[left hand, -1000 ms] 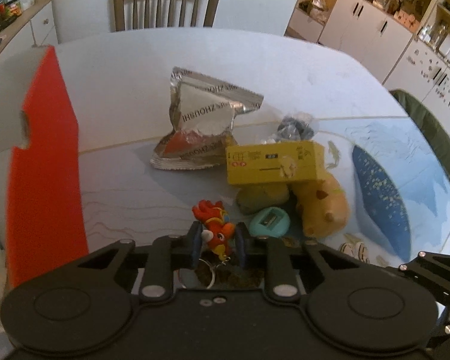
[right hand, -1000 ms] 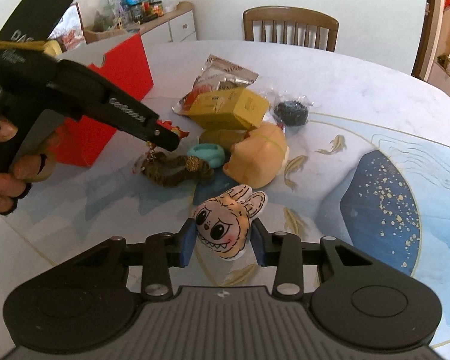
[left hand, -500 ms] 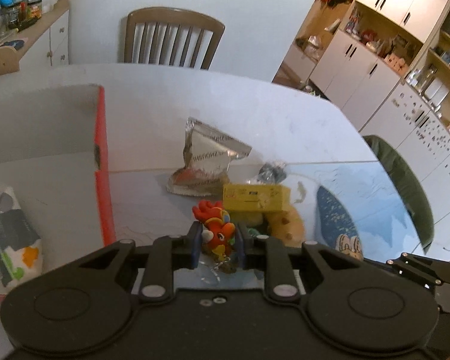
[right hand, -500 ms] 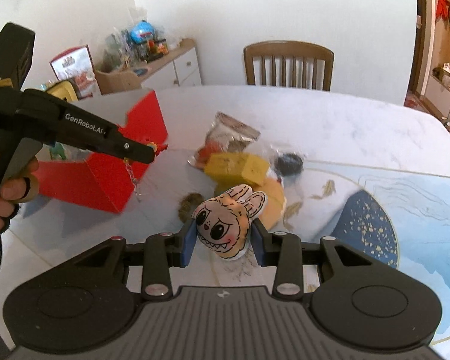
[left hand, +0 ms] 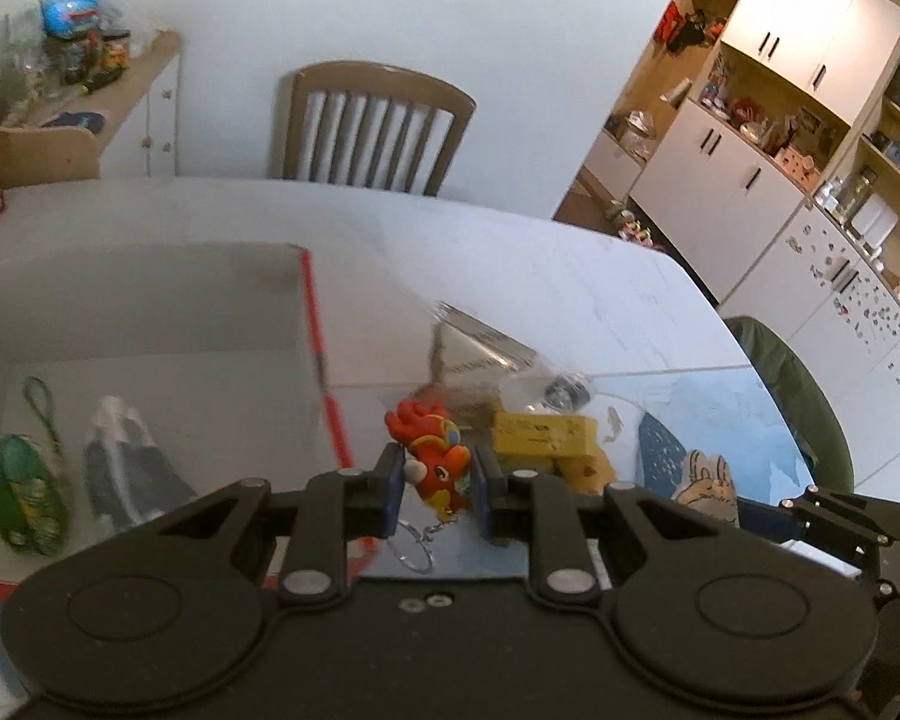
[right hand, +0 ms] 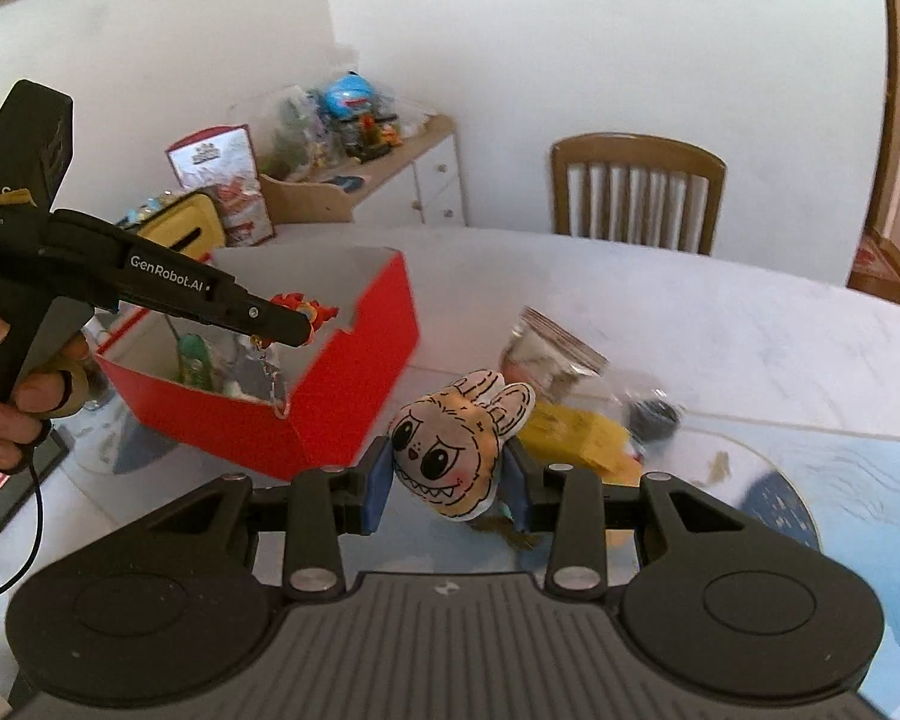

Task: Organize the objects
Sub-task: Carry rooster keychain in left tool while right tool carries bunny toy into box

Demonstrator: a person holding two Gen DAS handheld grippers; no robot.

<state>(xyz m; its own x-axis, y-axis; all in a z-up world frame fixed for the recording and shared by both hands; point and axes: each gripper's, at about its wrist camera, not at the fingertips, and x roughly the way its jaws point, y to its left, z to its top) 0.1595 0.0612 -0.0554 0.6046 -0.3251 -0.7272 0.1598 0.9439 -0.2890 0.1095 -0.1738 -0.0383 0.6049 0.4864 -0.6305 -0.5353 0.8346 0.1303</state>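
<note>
— Holding what, each gripper?

— Left gripper [left hand: 433,483] pinches a red rubber rooster keychain [left hand: 431,457]; right gripper [right hand: 444,480] clamps a tan plush bunny-eared monster face [right hand: 450,441].

— Where from the red cardboard box [right hand: 330,396]?

— Keychain hangs over its rim (ring dangling inside); left is nearer. The plush sits beside the box, needing a leftward carry.
</note>
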